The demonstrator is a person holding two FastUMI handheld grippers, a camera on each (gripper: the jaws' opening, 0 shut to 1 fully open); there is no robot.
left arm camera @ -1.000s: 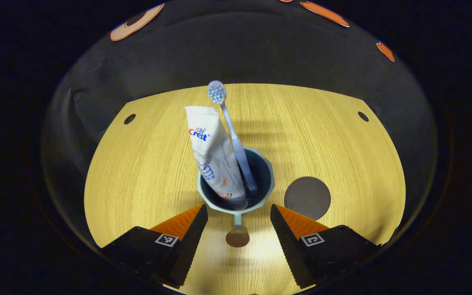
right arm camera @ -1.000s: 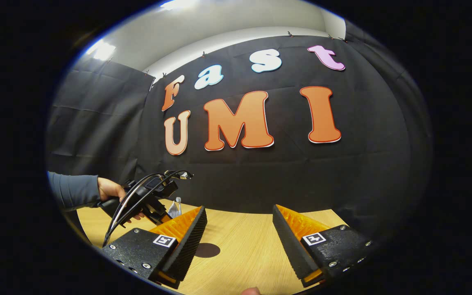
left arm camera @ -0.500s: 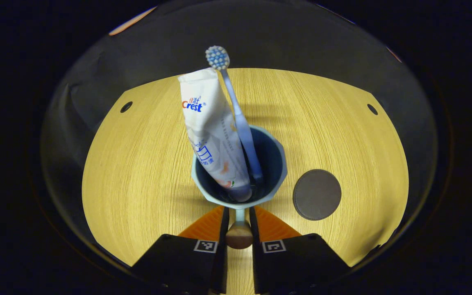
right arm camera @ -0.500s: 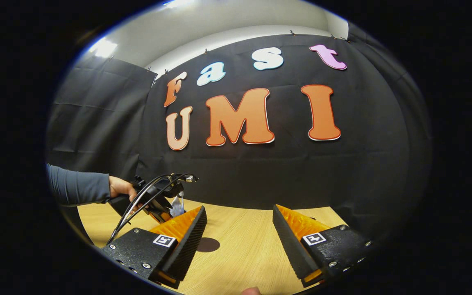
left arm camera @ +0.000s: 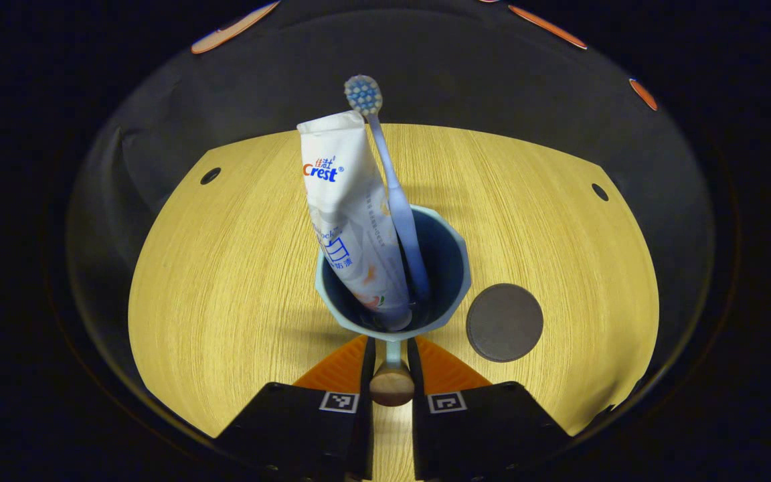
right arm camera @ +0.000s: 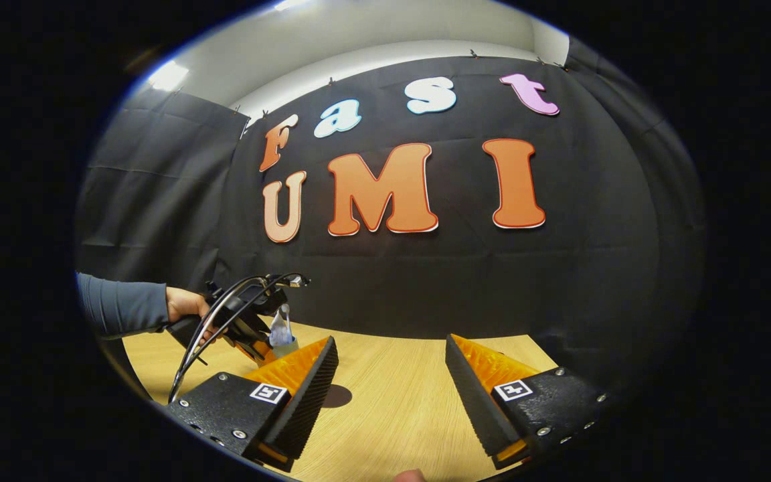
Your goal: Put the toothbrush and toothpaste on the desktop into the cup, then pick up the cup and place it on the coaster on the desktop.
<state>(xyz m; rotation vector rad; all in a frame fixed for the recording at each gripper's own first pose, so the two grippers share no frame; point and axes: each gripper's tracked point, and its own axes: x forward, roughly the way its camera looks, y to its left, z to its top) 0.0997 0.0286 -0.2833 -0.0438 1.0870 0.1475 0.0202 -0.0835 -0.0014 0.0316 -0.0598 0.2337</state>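
Left tool [left arm camera: 391, 358] is clamped tight on the stub handle [left arm camera: 391, 381] of the pale blue faceted cup [left arm camera: 456, 271]; both fingers press the thin stem just behind the wooden knob. Gripping the handle keeps the fingers out of the cup mouth and clear of the contents.

White toothpaste tube [left arm camera: 345, 214] and light blue toothbrush [left arm camera: 385, 181] both stand in the cup, leaning on the far-left rim, bristles up. Loading step looks done; judging by that, it's the carry step now.

Dark round coaster [left arm camera: 504, 323] lies flat on the light wood bench [left arm camera: 225, 268], just right of the cup, apart from it. Short move right should do it. Can't tell whether the cup base is off the bench.

Risk: top-heavy load, one-sided grip, so the cup may tip.

Right tool [right arm camera: 391, 375] is wide open, holding nothing, parked above the bench away from the work. In the right gripper view the person's hand [right arm camera: 183, 309] holds the left tool at far left.
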